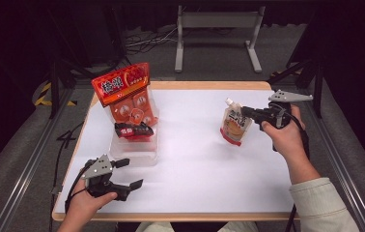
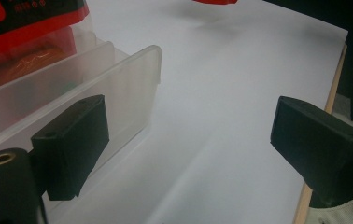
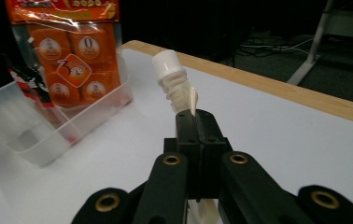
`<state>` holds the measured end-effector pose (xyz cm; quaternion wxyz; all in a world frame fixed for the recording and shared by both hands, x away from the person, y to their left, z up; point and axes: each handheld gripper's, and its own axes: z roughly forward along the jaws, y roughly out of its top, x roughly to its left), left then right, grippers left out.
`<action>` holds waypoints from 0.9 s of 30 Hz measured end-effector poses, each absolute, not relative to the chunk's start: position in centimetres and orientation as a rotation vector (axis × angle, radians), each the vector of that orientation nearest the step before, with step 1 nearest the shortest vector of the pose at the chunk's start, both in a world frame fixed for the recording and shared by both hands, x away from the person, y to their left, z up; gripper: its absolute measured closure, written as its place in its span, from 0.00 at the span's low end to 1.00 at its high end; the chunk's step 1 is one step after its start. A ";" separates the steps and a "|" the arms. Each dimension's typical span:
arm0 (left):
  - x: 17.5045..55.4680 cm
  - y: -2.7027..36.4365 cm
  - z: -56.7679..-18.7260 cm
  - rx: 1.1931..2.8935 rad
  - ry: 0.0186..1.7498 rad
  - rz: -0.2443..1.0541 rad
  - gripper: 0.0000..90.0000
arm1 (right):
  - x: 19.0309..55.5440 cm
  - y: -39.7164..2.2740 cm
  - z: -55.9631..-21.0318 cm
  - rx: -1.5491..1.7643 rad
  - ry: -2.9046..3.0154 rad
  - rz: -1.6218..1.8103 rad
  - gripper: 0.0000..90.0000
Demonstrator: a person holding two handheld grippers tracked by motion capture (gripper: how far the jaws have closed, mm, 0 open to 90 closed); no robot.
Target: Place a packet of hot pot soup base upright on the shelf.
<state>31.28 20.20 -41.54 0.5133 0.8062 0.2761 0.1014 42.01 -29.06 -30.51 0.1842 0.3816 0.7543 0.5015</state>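
At three o'clock on the table, the right gripper clamps the spouted pouch near its cap, presumably to carry it upright toward the clear bin, while the left gripper waits wide open beside it.

Red snack bag, standing in the clear bin near the desk's far left corner: large white characters on its red header, not legible. In the left gripper view its header shows the letters "ANG". In the right gripper view one inner orange pack reads "0", and a diamond label reads "3".
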 end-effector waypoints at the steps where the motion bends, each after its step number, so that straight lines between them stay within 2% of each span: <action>1: 31.3 20.1 -41.4 1.937 0.661 0.243 0.14 | 41.6 -28.7 -30.0 1.046 2.140 1.421 1.00; 27: 32.0 18.0 -38.8 1.928 0.564 0.276 0.15 | 37.3 -23.4 -26.6 0.770 2.345 1.571 1.00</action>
